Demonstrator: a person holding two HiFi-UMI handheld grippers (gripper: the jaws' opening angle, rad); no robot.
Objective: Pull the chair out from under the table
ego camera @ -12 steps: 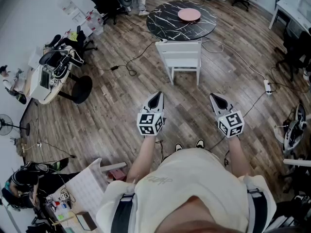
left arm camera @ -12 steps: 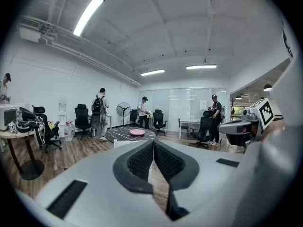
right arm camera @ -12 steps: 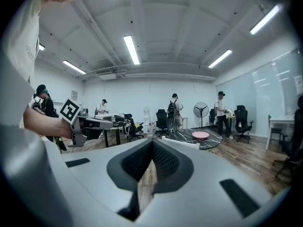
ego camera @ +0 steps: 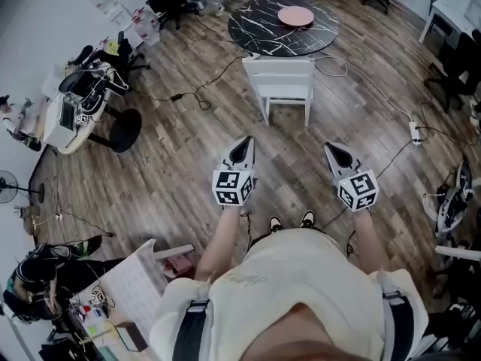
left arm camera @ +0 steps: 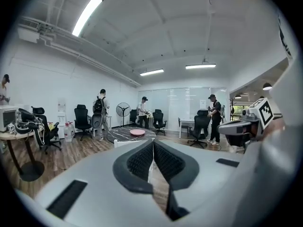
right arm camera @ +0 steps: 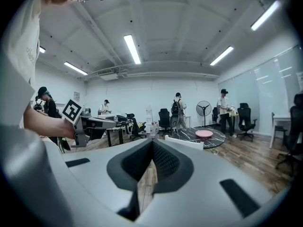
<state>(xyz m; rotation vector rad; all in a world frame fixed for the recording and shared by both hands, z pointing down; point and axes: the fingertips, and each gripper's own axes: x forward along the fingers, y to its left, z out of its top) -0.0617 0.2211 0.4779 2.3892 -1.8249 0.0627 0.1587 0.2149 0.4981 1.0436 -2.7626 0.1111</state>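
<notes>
At the far left of the head view a fan (ego camera: 7, 188) stands on the wooden floor (ego camera: 173, 164), and beside it a pale round desk (ego camera: 66, 130) is piled with gear. A black cable (ego camera: 197, 95) trails over the boards from there toward the middle of the room.

The left gripper (ego camera: 244, 144) is held out in front of the person, roughly level with a slight dip. Its jaws are pressed together and nothing is between them, as the left gripper view shows.

Ahead of both grippers, and between them from side to side, stands the white chair (ego camera: 282, 81). Its back faces the person and it is pushed up against the near rim of the black marbled tabletop (ego camera: 259, 32). A pink plate (ego camera: 294, 16) lies on that tabletop. The chair is well apart from either gripper; neither touches it.

The right gripper (ego camera: 337, 150) is held beside the left one at about the same height, also nearly level. Its jaws are likewise pressed together and empty.

Further right, a white power strip (ego camera: 414, 132) lies on the floor with its lead running back toward the chair.
</notes>
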